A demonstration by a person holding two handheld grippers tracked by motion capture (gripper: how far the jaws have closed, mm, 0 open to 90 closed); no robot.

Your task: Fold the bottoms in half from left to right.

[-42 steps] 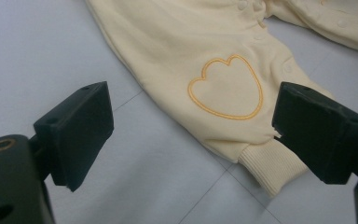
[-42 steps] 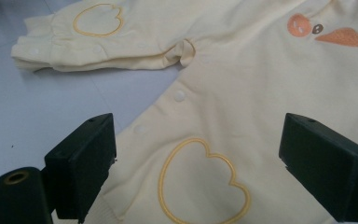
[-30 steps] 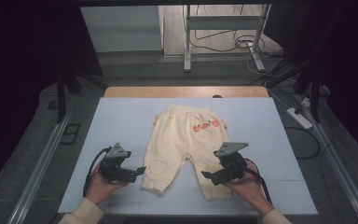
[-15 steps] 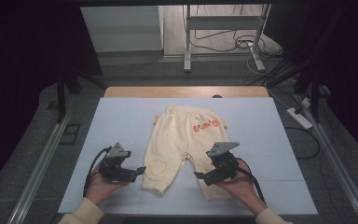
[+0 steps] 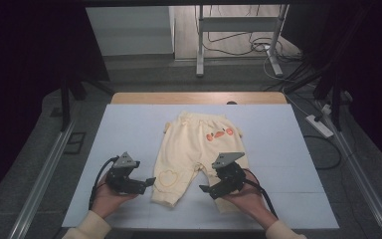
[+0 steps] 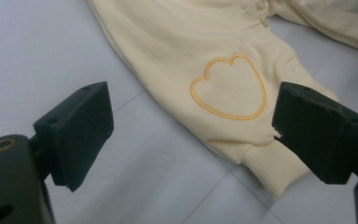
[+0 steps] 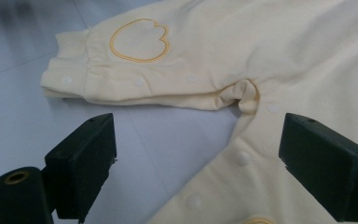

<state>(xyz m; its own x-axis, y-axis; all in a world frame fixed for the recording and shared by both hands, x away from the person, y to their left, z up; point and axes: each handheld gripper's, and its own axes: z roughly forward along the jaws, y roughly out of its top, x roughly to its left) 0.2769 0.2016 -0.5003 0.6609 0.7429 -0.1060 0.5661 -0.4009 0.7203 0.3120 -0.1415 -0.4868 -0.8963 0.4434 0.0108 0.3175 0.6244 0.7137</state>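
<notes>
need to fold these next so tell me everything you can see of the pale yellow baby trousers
The pale yellow baby trousers look like soft knit cotton. They lie flat on the light blue table cover, waist away from the person, legs toward them. An orange print sits near the waist, an outlined orange heart on one knee. Ribbed cuffs end the legs and snap buttons line the inner seams. Both grippers hover open at the legs.

**Black Tongs and Cream Sleeves**

The person is wearing cream sleeves (image 5: 92,226) with soft cuffs. Each hand is carrying black tongs: left tongs (image 5: 147,182), right tongs (image 5: 206,189). Each is wearing a grey three-cornered plate (image 5: 126,160) on top and trailing a black cable (image 5: 96,185). The jaws are looking like chunky black blocks.
</notes>
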